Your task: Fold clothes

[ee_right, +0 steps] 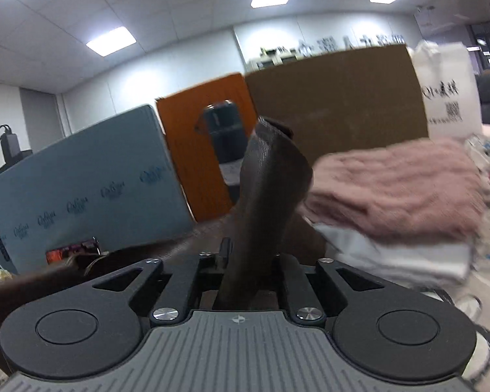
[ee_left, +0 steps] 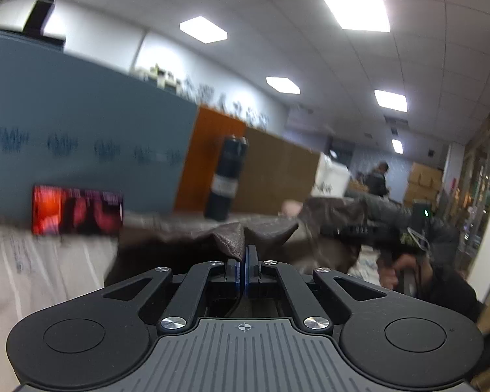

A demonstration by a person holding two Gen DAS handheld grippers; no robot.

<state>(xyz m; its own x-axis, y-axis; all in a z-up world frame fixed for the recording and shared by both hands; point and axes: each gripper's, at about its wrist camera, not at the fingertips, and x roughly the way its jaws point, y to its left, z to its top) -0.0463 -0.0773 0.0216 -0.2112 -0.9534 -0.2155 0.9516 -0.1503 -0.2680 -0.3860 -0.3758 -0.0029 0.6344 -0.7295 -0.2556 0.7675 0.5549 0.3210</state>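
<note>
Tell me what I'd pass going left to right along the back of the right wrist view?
Blue-grey box → orange board → dark bottle → brown cardboard → white bag. Lower down on the right lies a stack of folded clothes, with a pink knit on top.

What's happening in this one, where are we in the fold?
A person is working a dark brown garment with two handheld grippers. The left gripper is shut on a pinched edge of it. The right gripper has a thick fold of the same cloth between its jaws, standing up past the fingers. A folded pink knit already sits on a white folded item to the right. The brown piece is still mid-fold.
</note>
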